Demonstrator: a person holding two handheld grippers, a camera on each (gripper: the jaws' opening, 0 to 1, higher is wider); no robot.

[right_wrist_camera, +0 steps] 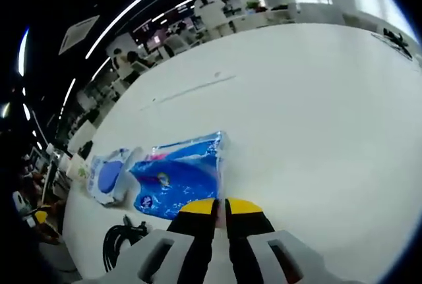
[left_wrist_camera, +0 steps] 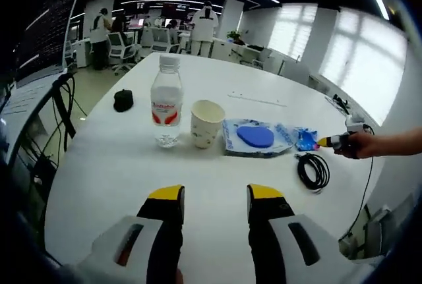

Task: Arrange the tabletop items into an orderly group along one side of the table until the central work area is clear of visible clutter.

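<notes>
In the left gripper view my left gripper (left_wrist_camera: 215,195) hovers open over bare white table (left_wrist_camera: 119,165), nothing between its yellow-tipped jaws. Beyond it stand a clear water bottle (left_wrist_camera: 165,103) and a paper cup (left_wrist_camera: 207,123) side by side. Right of them lies a flat packet with a blue round pad (left_wrist_camera: 254,136), then a small blue packet (left_wrist_camera: 305,139). A hand (left_wrist_camera: 372,144) holds my right gripper (left_wrist_camera: 331,142) at that packet's right end. In the right gripper view my right gripper (right_wrist_camera: 219,206) is shut on the edge of the blue packet (right_wrist_camera: 178,175), with the pad packet (right_wrist_camera: 109,175) further left.
A coiled black cable (left_wrist_camera: 313,170) lies near the table's right edge, also seen as the black cable (right_wrist_camera: 122,239) beside the packets. A small black object (left_wrist_camera: 123,100) sits left of the bottle. Office chairs, desks and standing people fill the far room.
</notes>
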